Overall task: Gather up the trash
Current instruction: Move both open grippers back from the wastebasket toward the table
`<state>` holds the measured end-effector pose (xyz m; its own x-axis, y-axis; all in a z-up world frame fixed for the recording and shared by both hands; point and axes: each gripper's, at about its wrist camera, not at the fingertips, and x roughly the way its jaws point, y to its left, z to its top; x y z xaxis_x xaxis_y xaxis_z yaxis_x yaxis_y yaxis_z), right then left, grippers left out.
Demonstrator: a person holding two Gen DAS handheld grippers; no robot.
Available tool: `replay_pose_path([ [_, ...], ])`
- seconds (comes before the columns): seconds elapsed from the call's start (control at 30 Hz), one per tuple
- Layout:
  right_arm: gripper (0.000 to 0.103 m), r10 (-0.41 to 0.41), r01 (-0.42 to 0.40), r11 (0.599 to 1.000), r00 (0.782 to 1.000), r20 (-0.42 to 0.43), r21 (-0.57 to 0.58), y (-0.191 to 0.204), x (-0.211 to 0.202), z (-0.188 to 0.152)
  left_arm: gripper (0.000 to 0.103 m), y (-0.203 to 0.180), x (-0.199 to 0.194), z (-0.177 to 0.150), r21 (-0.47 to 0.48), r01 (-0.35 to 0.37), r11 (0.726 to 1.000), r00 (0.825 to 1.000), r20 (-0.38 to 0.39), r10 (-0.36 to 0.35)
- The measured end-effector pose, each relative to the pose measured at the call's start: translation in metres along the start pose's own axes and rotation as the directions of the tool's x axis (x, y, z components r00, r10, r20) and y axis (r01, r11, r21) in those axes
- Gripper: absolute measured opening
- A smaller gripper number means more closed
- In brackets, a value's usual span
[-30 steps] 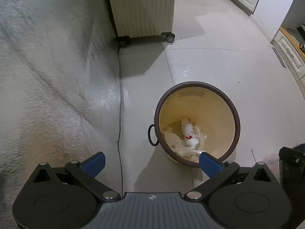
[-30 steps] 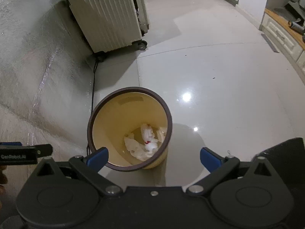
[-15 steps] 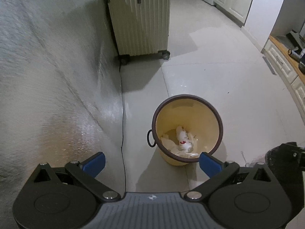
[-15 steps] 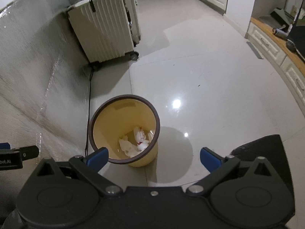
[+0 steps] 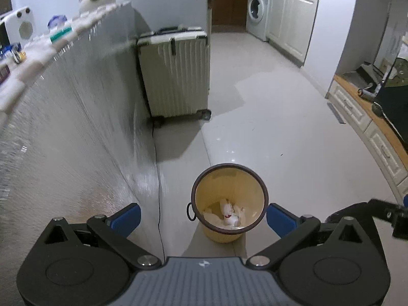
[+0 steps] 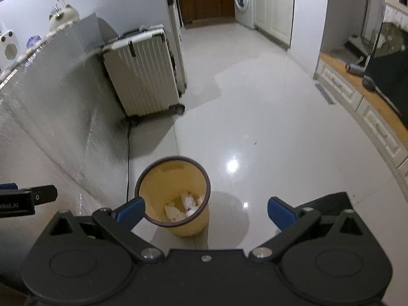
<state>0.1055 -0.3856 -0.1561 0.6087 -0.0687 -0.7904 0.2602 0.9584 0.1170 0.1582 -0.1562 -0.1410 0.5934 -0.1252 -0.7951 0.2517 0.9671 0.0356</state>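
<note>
A yellow trash bin with a dark brown rim stands on the pale tiled floor, well below both grippers. Crumpled white paper with a red spot lies at its bottom. In the right wrist view the same bin holds the crumpled paper. My left gripper is open and empty, high above the bin. My right gripper is open and empty too, with the bin under its left finger. The right gripper's body shows at the left view's right edge.
A cream ribbed suitcase stands on wheels behind the bin, against a silvery wall panel. A black cable runs along the floor by the panel. White cabinets and a washing machine lie far back; a low drawer unit lines the right.
Both grippers have risen well away from the bin, which now looks smaller and lower in view. More of the room and the shelf above the panel have come into sight. Jaws stayed open.
</note>
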Motion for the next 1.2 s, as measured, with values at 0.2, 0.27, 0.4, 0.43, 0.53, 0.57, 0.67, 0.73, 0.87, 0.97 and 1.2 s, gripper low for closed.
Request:
replay_pose_path([
  [0.2,0.103,-0.011,0.011,1.000,0.997,0.076,0.007,-0.001,-0.049,0.003,0.103,0.003,-0.048,-0.002,0.017,0.005,1.000,0.997,0.071,-0.006],
  [0.27,0.103,-0.009,0.009,1.000,0.995,0.103,0.001,0.001,-0.064,0.004,0.103,0.006,-0.067,-0.001,0.020,-0.001,1.000,0.994,0.107,-0.001],
  [0.4,0.103,-0.008,0.009,1.000,0.987,0.163,-0.009,0.005,-0.097,0.008,0.103,0.013,-0.102,0.002,0.020,-0.011,1.000,0.984,0.177,0.008],
  [0.43,0.103,-0.006,0.008,1.000,0.985,0.175,-0.010,0.007,-0.104,0.008,0.103,0.014,-0.110,0.004,0.017,-0.013,1.000,0.982,0.191,0.010],
  [0.53,0.103,0.000,0.005,1.000,0.975,0.220,-0.023,0.014,-0.125,0.009,0.103,0.019,-0.131,0.004,0.013,-0.020,1.000,0.972,0.233,0.017],
  [0.57,0.103,0.003,0.003,1.000,0.972,0.233,-0.028,0.016,-0.131,0.010,0.103,0.021,-0.135,0.004,0.012,-0.022,1.000,0.970,0.243,0.018],
  [0.67,0.103,0.009,0.002,0.999,0.962,0.272,-0.041,0.023,-0.148,0.013,0.103,0.026,-0.153,0.005,0.006,-0.026,1.000,0.961,0.275,0.023],
  [0.73,0.103,0.014,0.000,0.999,0.955,0.297,-0.047,0.028,-0.156,0.015,0.103,0.031,-0.164,0.005,-0.005,-0.028,1.000,0.954,0.298,0.028],
  [0.87,0.103,0.035,-0.017,0.998,0.945,0.324,-0.059,0.039,-0.168,0.019,0.103,0.039,-0.183,0.007,-0.018,-0.040,0.999,0.939,0.341,0.044],
  [0.97,0.103,0.053,-0.029,0.997,0.936,0.349,-0.072,0.048,-0.178,0.022,0.103,0.048,-0.194,0.010,-0.033,-0.050,0.998,0.928,0.368,0.059],
  [1.2,0.103,0.084,-0.042,0.992,0.916,0.392,-0.115,0.074,-0.194,0.032,0.103,0.077,-0.214,0.012,-0.078,-0.065,0.995,0.907,0.411,0.092],
])
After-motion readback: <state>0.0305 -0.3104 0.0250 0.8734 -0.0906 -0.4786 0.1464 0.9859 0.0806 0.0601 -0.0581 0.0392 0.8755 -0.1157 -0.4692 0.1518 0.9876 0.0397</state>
